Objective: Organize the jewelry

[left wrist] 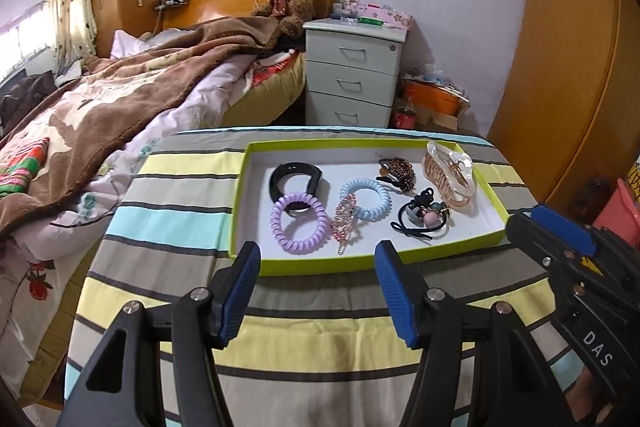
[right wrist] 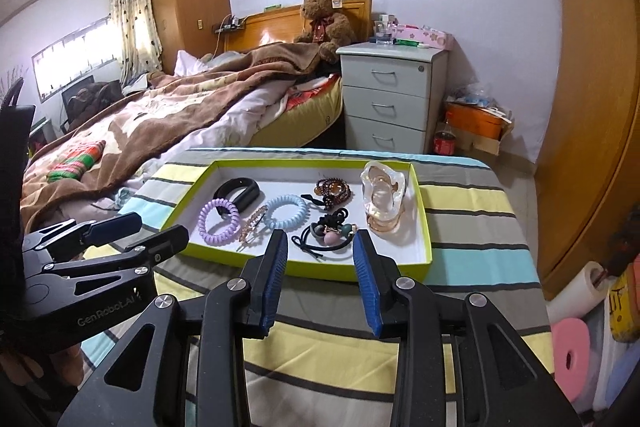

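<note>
Left wrist view looks down at a shallow tray [left wrist: 245, 203] with a green rim and a white floor, and all the hair things lie inside it. It sits on a striped cloth [left wrist: 180, 187] on the table, with its long side facing the person, so both hands can reach in easily.

The things lie in two loose rows, probably so each one is easy to see and grab. In the far row, a black clip [left wrist: 294, 177] is on the left, a brown bead band [left wrist: 400, 169] is in the middle, and a clear claw clip [left wrist: 450, 173] stands at the right end against the wall. In the near row, a purple coil tie [left wrist: 298, 227] lies partly on the black clip. A blue coil tie [left wrist: 365, 199] is to its right, and a pink sparkly pin [left wrist: 343, 221] lies between the two, touching the blue one. A black tie with round beads [left wrist: 420, 215] is near the claw clip.

Both tools hang over the cloth on the near side of the tray. The left gripper [left wrist: 318, 255] has its jaws apart with nothing between them. The right gripper [right wrist: 320, 241] also has its jaws apart, a bit less wide, and it holds nothing. It is lined up with the black bead tie, but it does not touch it.

Everything looks put away, so the sorting seems nearly done
</note>
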Demonstrator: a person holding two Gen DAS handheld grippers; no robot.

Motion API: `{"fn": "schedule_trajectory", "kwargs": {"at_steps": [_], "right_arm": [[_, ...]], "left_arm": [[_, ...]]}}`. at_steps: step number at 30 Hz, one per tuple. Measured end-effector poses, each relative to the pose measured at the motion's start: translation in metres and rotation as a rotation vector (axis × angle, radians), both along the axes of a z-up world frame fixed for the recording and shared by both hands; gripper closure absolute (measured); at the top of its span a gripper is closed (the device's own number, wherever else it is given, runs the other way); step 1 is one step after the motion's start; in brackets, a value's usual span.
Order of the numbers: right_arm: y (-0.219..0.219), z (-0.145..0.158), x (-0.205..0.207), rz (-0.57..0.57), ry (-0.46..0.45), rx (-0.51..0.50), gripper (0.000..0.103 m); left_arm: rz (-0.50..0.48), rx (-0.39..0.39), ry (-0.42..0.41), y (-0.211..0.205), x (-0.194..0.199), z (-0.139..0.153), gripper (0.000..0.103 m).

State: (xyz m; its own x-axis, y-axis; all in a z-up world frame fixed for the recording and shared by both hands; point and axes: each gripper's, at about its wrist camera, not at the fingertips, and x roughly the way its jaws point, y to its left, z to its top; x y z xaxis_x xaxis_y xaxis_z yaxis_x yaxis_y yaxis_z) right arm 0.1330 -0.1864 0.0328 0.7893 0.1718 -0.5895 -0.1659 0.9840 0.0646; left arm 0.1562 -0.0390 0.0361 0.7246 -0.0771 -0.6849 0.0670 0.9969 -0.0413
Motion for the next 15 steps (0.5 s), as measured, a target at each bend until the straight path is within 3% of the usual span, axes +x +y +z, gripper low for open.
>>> {"fn": "schedule_trajectory", "kwargs": {"at_steps": [15], "right_arm": [[0.006,0.001,-0.011,-0.003,-0.006,0.005,0.068]], "left_arm": [[0.038,0.033,-0.021,0.001,-0.018,0.004,0.037]]}}
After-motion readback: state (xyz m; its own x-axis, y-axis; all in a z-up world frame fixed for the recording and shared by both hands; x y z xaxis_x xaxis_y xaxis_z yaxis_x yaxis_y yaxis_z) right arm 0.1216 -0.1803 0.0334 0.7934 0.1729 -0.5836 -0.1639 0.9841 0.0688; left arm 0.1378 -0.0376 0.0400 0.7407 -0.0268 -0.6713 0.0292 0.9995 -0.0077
